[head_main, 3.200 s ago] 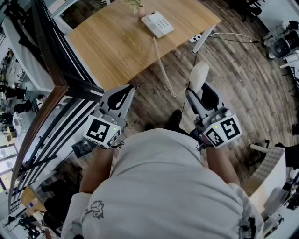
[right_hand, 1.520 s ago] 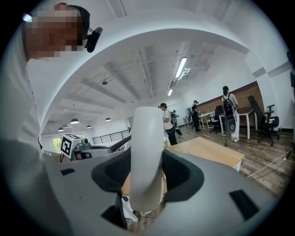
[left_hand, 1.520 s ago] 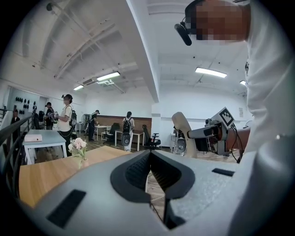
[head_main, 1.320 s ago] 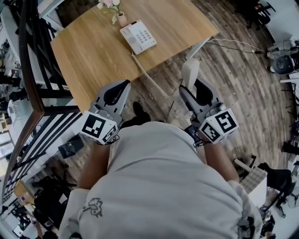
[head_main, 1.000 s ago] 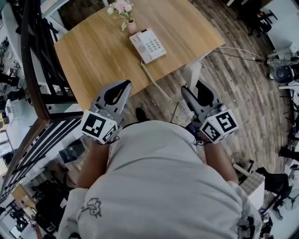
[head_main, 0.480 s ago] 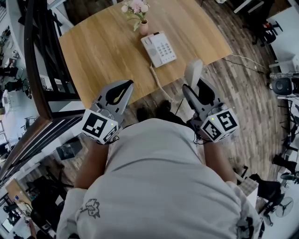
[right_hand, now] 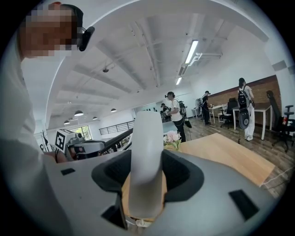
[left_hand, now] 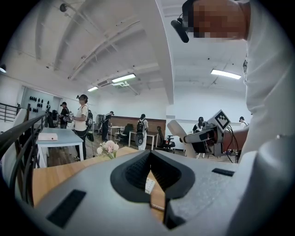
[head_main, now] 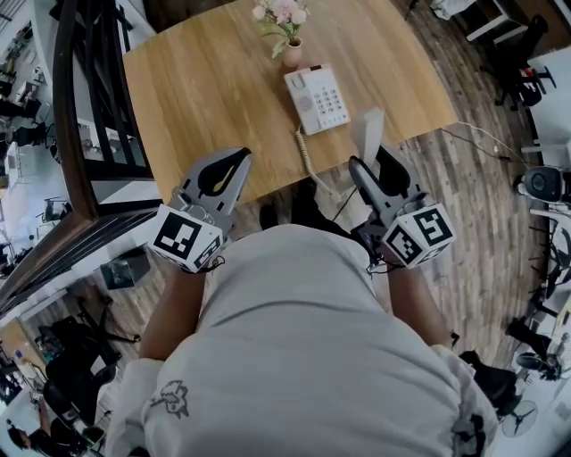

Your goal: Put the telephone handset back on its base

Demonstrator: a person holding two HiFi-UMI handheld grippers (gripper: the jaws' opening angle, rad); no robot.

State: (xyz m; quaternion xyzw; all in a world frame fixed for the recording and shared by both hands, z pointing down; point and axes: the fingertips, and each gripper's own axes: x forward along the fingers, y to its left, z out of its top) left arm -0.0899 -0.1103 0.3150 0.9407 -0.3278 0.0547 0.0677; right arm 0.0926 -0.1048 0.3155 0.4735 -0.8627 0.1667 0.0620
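The white telephone base [head_main: 321, 98] lies on the wooden table [head_main: 205, 80], and its coiled cord [head_main: 310, 161] hangs over the near edge. My right gripper [head_main: 368, 166] is shut on the white handset [head_main: 368, 134], which stands upright at the table's near edge, right of the base. In the right gripper view the handset [right_hand: 146, 133] rises between the closed jaws of the right gripper [right_hand: 146, 159]. My left gripper [head_main: 239, 162] is shut with nothing in it, over the table's near edge left of the cord. In the left gripper view the left gripper [left_hand: 150, 154] has its jaws closed.
A small vase of pink flowers [head_main: 285, 22] stands just behind the base. A dark railing [head_main: 85, 116] runs along the table's left side. Wooden floor [head_main: 482, 196] with a cable lies to the right. Several people stand at far desks [left_hand: 83, 120].
The table and telephone base have come closer to me and to both grippers. The handset has stayed in the right gripper, and the left gripper has stayed shut.
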